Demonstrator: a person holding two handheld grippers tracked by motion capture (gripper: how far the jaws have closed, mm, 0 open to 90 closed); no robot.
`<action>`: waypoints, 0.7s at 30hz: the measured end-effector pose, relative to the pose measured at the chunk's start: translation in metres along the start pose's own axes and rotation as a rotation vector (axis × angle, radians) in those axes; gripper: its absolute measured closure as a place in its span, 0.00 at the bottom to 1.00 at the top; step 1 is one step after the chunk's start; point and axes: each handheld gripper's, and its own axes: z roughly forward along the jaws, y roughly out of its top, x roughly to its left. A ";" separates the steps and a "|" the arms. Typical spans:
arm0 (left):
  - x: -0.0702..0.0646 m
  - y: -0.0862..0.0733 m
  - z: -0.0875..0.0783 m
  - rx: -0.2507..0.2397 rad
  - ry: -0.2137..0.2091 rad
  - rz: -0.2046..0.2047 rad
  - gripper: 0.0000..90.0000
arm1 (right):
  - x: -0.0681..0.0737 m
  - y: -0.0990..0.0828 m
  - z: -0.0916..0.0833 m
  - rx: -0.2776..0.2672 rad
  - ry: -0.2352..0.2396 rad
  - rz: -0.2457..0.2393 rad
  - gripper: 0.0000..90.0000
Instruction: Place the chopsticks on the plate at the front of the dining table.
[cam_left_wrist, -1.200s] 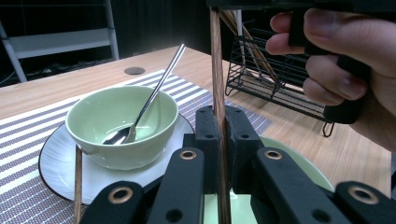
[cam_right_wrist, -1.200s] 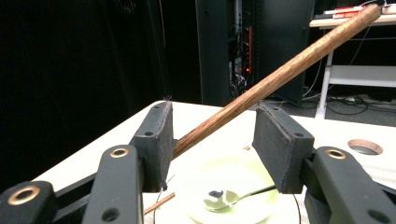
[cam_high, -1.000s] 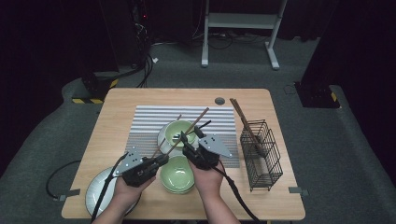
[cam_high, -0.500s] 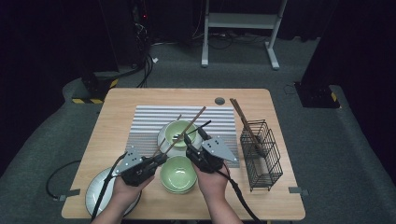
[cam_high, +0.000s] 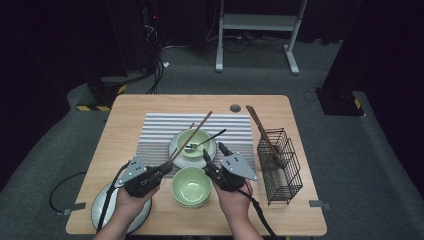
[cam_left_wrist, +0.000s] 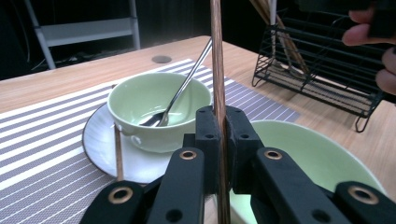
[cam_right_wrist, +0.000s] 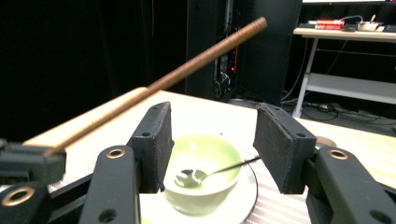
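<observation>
A brown chopstick (cam_left_wrist: 215, 70) is clamped between the closed jaws of the left gripper (cam_high: 162, 170) and is seen slanting up over the green bowl (cam_high: 193, 141) on the white saucer (cam_high: 175, 148), in which a spoon (cam_high: 209, 138) is rested. The right gripper (cam_right_wrist: 212, 154) is held just before that bowl; its jaws, lately widened, are parted with nothing gripped. A second green bowl (cam_high: 190, 186) is placed nearer on the desk (cam_high: 129, 115), between both grippers, beside the wire rack (cam_high: 280, 165).

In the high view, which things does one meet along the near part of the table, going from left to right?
Grey plate → left claw, shut on a chopstick → empty green bowl → right claw → black wire basket.
</observation>
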 end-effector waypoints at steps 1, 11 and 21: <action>0.001 0.000 0.000 0.004 0.007 -0.003 0.94 | 0.000 -0.002 -0.001 0.006 -0.001 -0.004 0.51; 0.013 -0.001 0.000 0.020 0.053 -0.021 0.94 | -0.007 -0.018 -0.012 0.026 -0.027 -0.025 0.50; 0.025 -0.006 0.000 0.059 0.093 -0.036 0.94 | -0.013 -0.037 -0.021 0.067 -0.047 -0.052 0.49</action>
